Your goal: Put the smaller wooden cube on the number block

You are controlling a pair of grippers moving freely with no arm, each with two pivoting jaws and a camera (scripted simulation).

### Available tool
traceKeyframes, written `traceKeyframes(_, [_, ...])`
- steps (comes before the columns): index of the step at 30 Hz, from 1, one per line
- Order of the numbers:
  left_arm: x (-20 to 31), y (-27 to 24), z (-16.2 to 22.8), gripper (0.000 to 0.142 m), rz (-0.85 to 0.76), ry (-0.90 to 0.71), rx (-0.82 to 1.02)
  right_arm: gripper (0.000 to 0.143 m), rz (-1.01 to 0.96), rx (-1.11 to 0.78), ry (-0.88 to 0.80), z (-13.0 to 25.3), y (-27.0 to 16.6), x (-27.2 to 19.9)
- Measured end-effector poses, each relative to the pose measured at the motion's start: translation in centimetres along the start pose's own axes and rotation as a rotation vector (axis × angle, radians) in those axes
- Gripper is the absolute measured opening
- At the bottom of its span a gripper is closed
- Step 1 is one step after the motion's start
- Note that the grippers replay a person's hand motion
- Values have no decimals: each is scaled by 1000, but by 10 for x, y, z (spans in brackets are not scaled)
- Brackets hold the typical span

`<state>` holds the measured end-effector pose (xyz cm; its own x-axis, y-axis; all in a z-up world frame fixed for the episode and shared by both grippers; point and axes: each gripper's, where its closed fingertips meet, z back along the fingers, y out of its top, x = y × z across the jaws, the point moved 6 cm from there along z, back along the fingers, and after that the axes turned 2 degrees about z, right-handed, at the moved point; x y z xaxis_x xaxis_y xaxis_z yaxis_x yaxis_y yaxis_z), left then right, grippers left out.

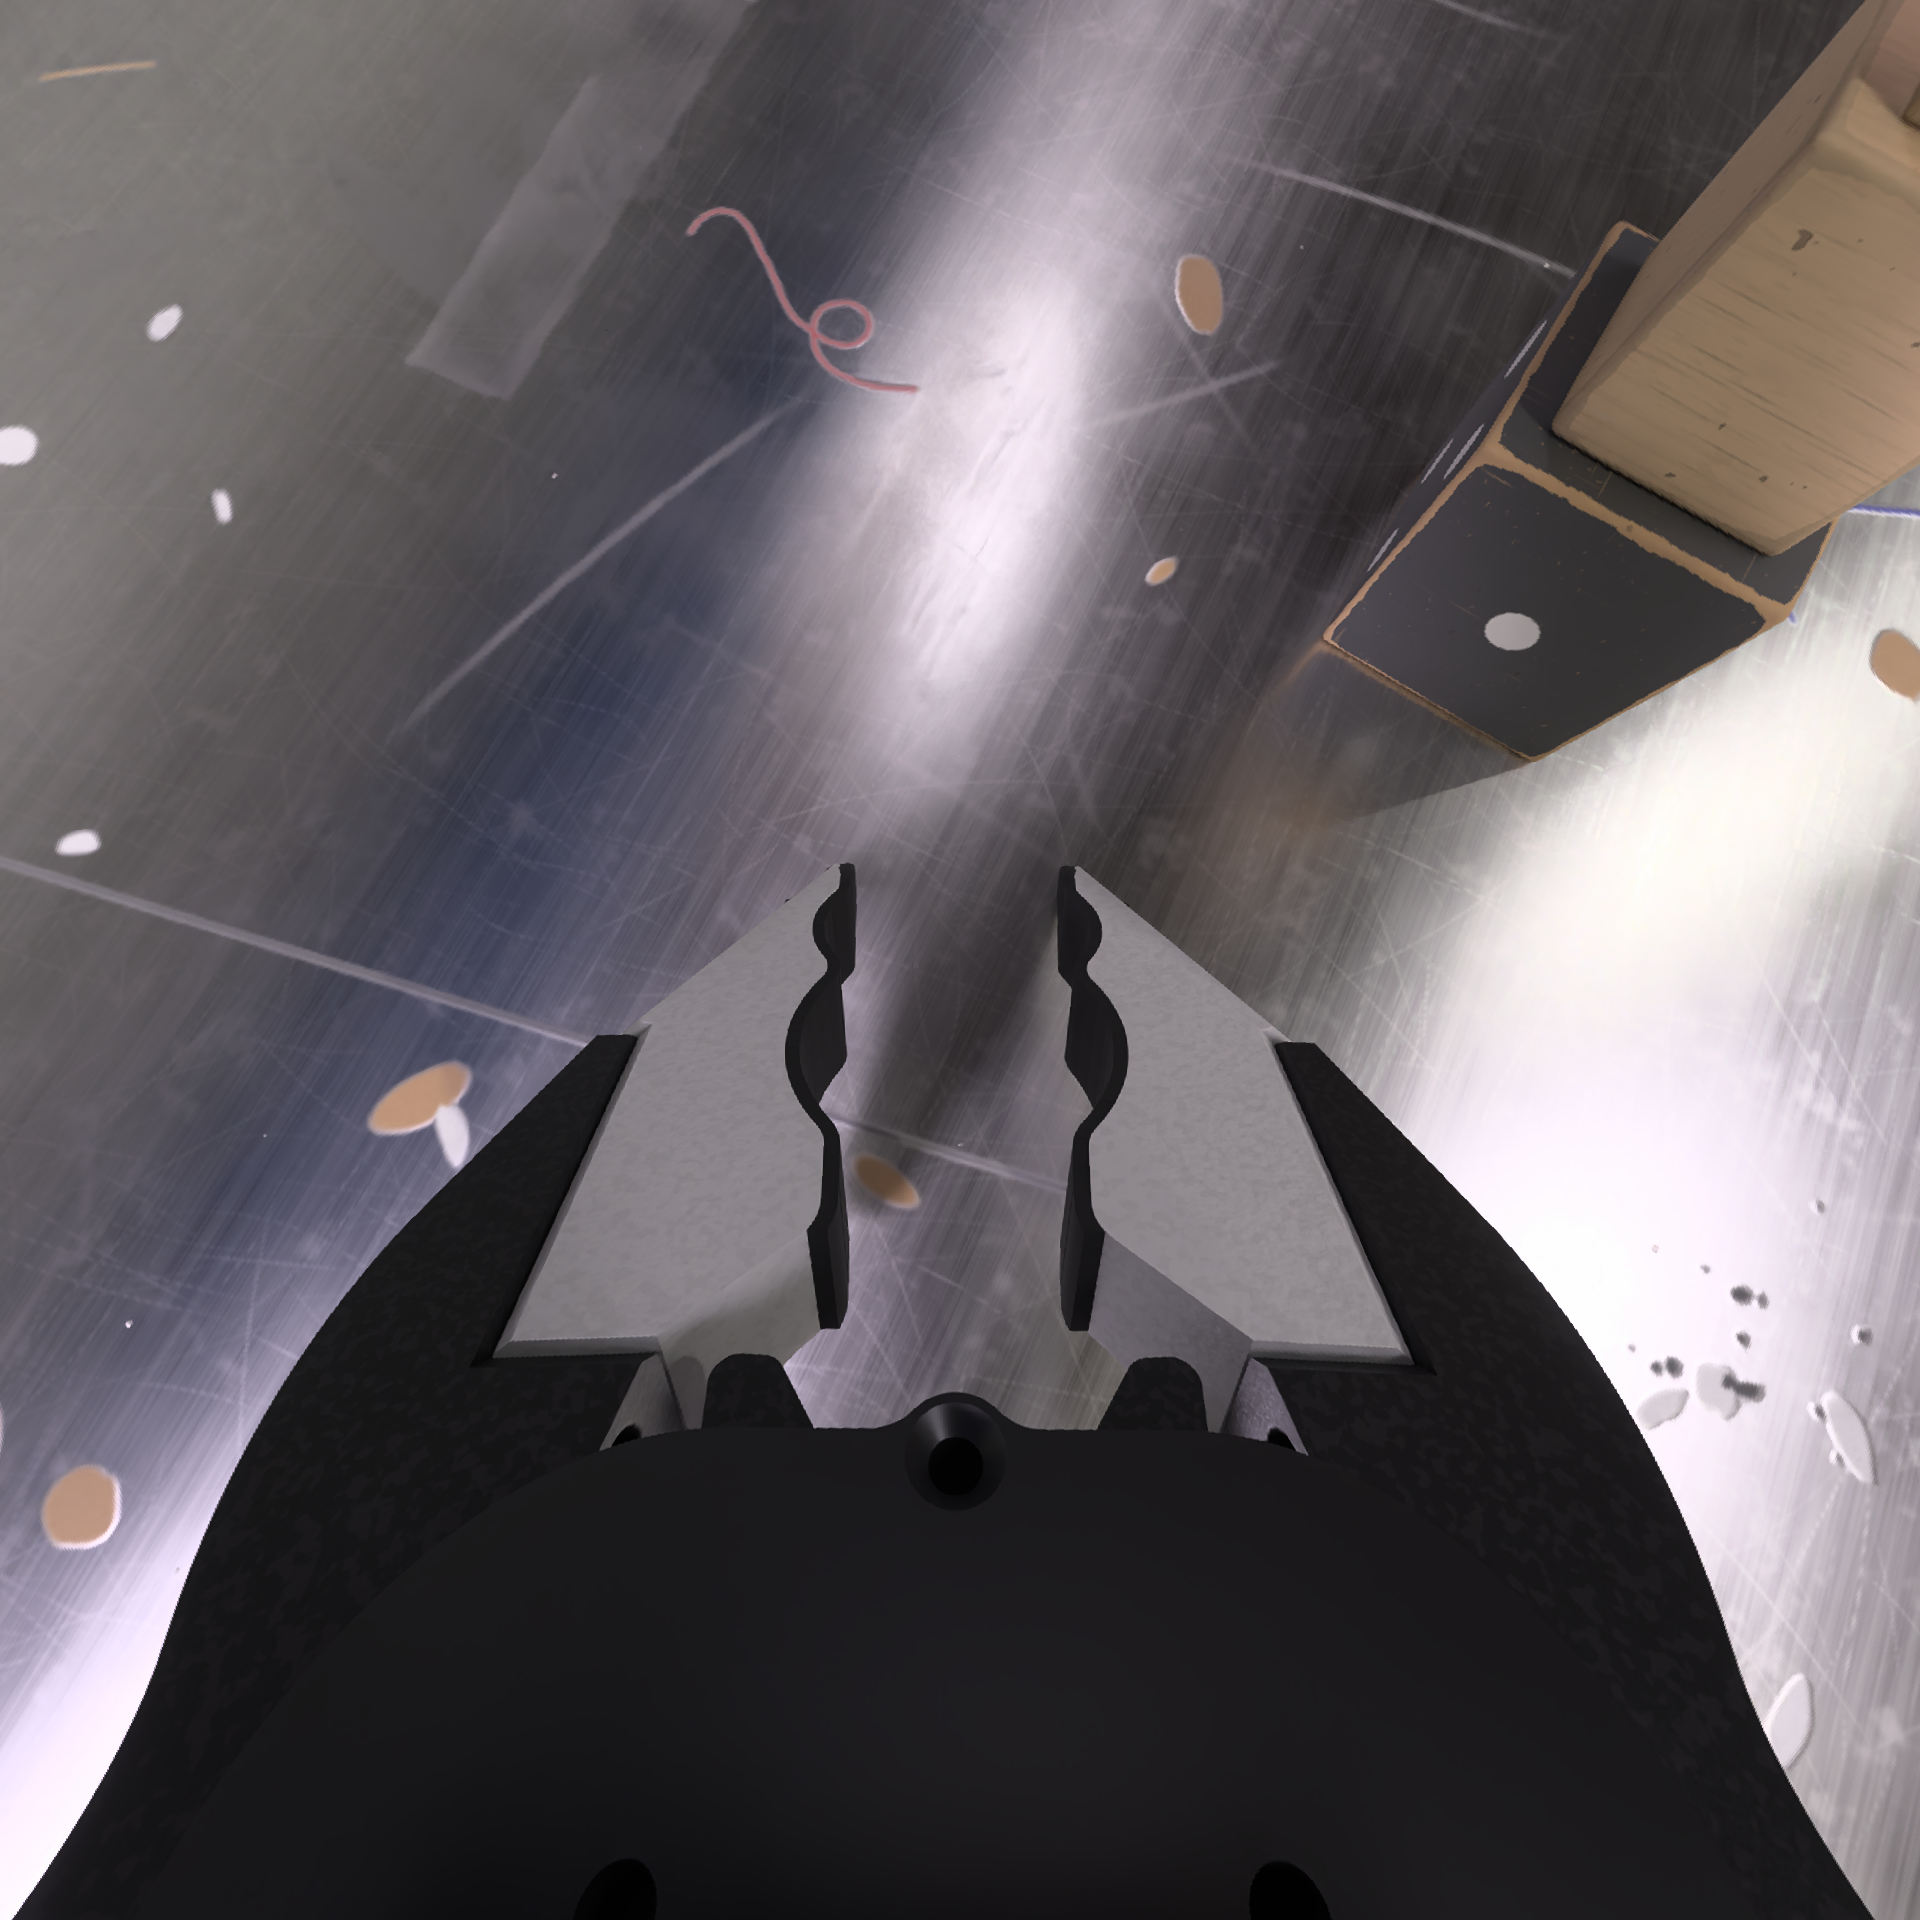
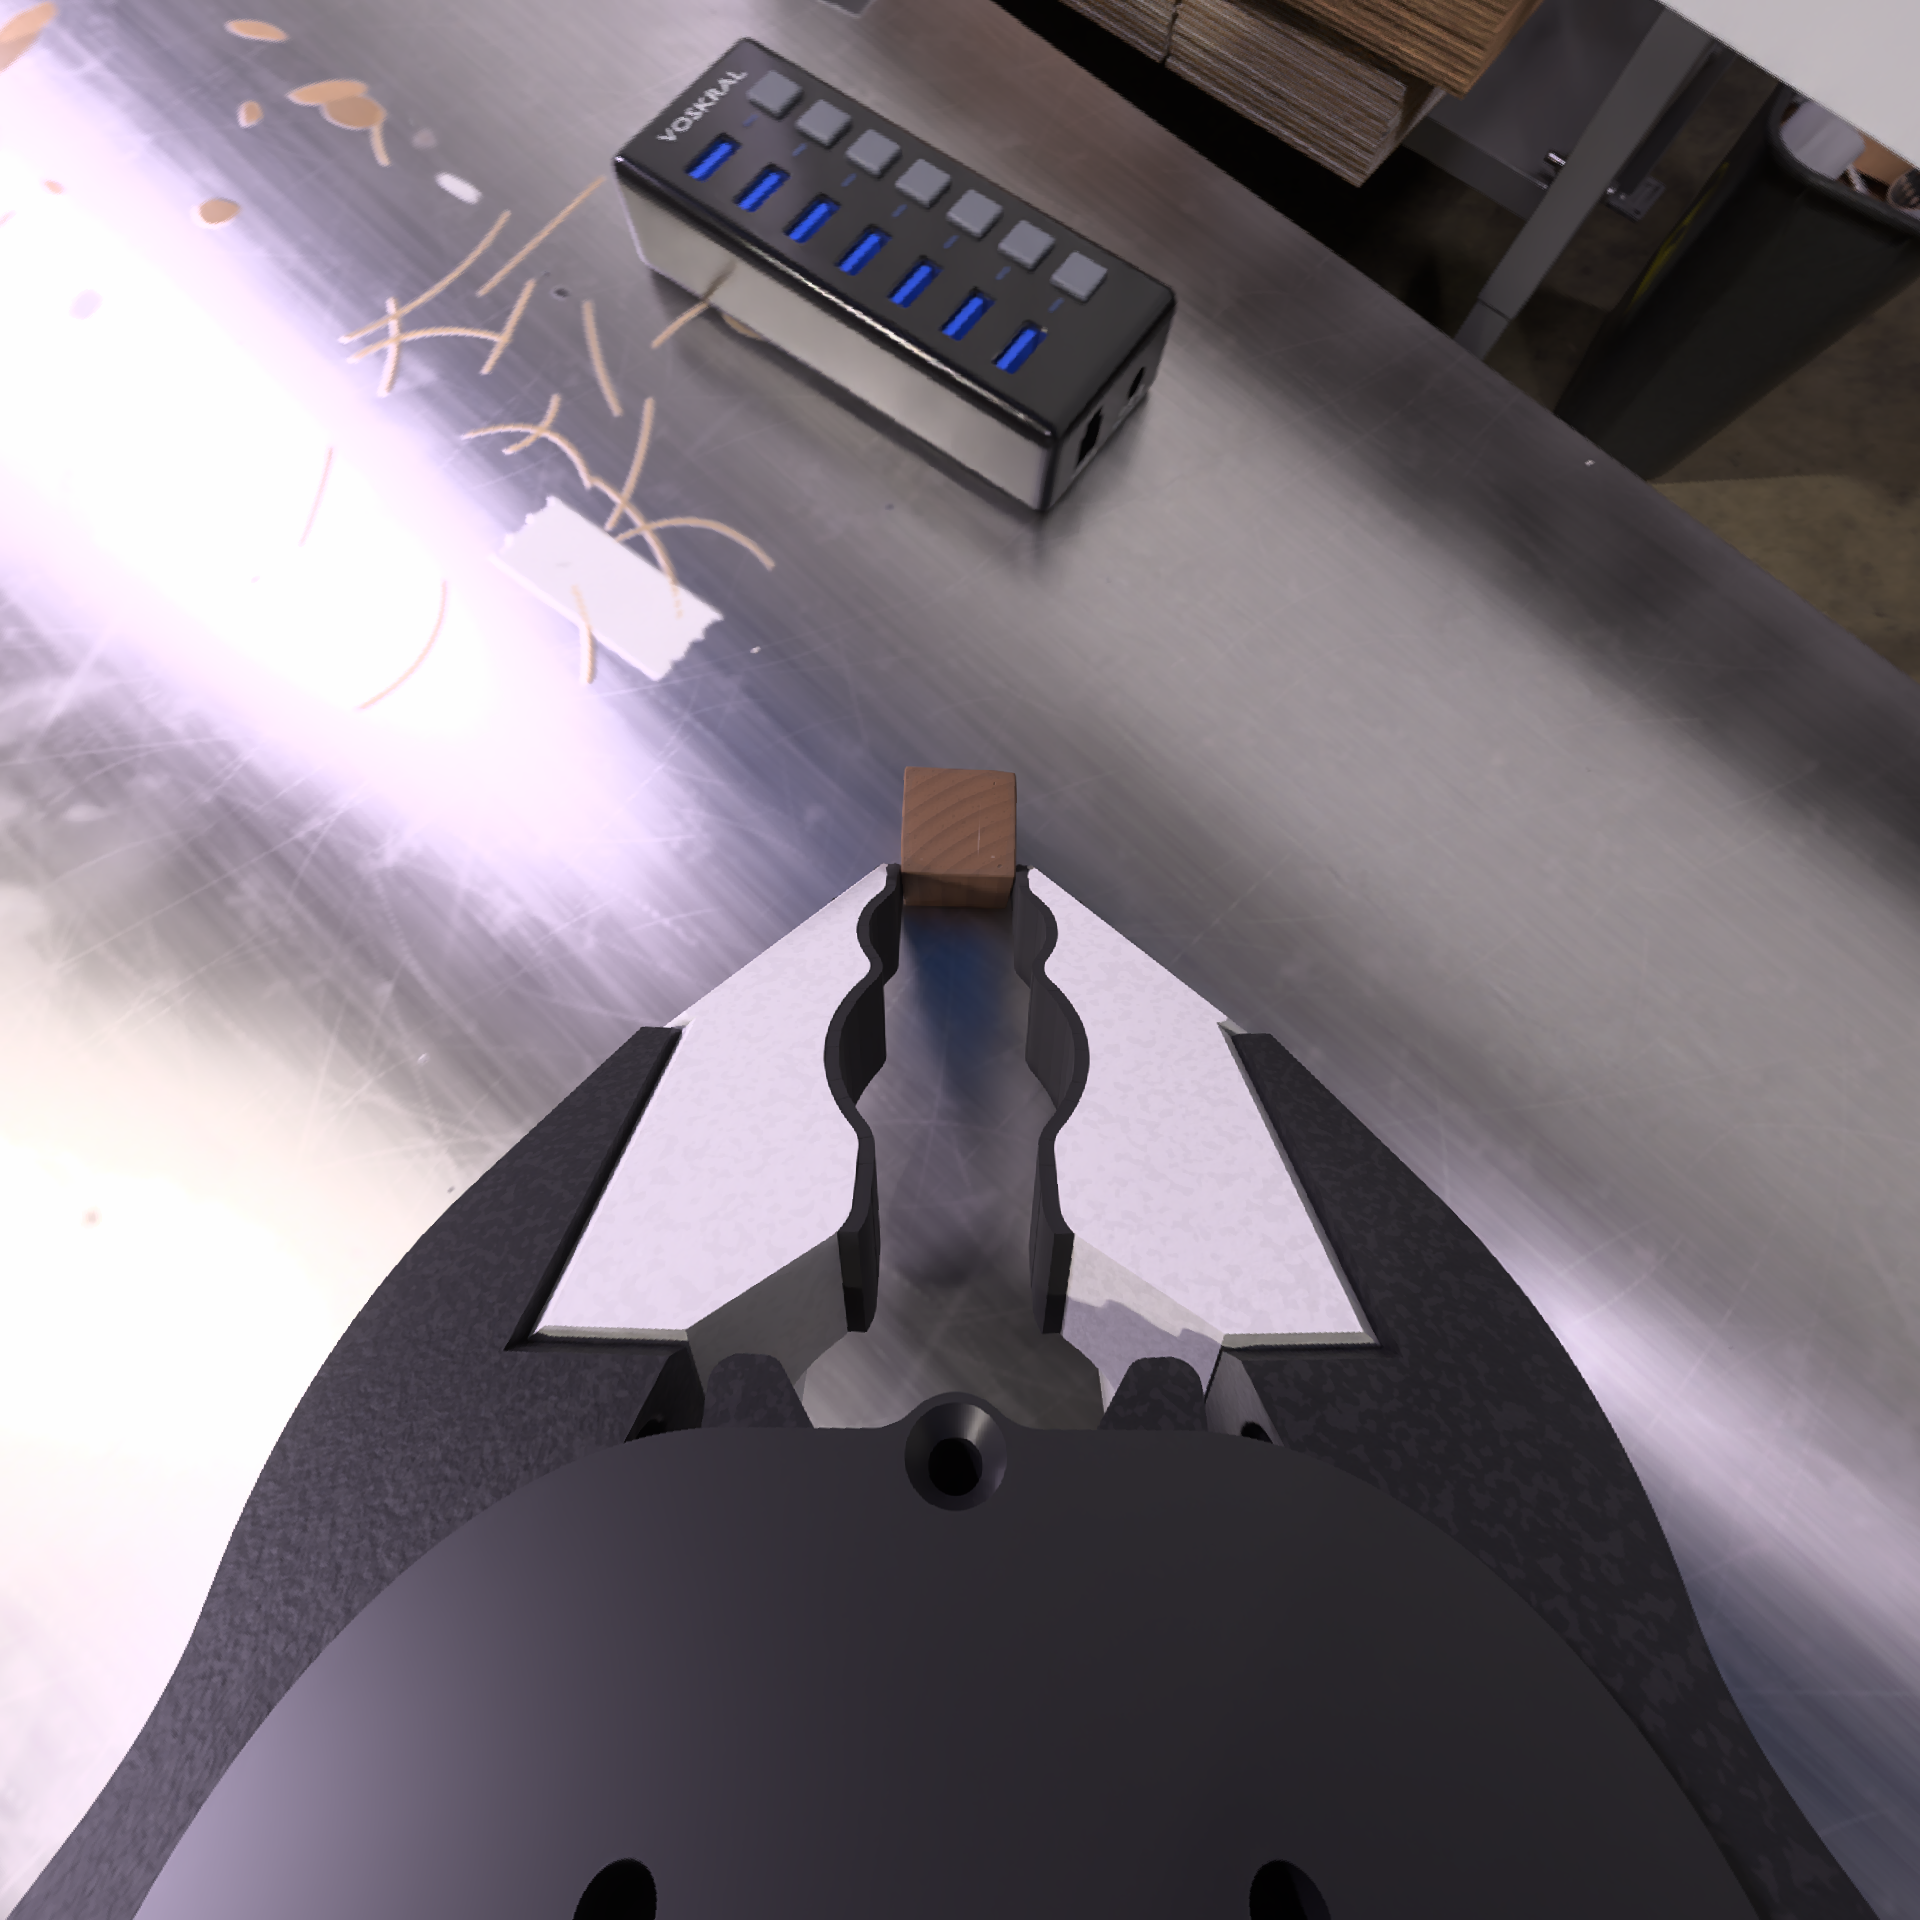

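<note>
While the left gripper hangs over the scratched metal table with its fingers parted and nothing between them, the black number block sits off to its upper right, a pale larger wooden block resting on top of it. From the right wrist, the right gripper has the smaller wooden cube just at its fingertips (whether they pinch it I cannot tell), and a black hub with blue ports lies well beyond on the table.
</note>
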<state>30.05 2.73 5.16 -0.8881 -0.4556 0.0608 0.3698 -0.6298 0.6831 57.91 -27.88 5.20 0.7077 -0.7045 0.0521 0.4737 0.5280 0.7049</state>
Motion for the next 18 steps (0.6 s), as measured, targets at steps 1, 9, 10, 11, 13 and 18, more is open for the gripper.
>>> traceKeyframes(1, [0, 0, 0, 39, 0, -2, 0, 21, 2, 4, 9, 2, -1, -2])
traceKeyframes(9, [0, 0, 0, 39, -8, 2, -1, 21, 94, 130, 219, 95, -4, -96])
traceKeyframes(10, [0, 0, 0, 38, -9, 5, -1, 21, 122, 149, 265, 114, -2, -117])
traceKeyframes(11, [0, 0, 0, 38, -10, 9, -2, 21, 143, 168, 312, 133, -1, -138])
traceKeyframes(13, [0, 0, -1, 37, -17, 16, -3, 21, 177, 202, 426, 165, 1, -181])
traceKeyframes(18, [3, 0, -1, 30, -30, 14, -2, 21, 297, 207, 590, 205, -3, -265])
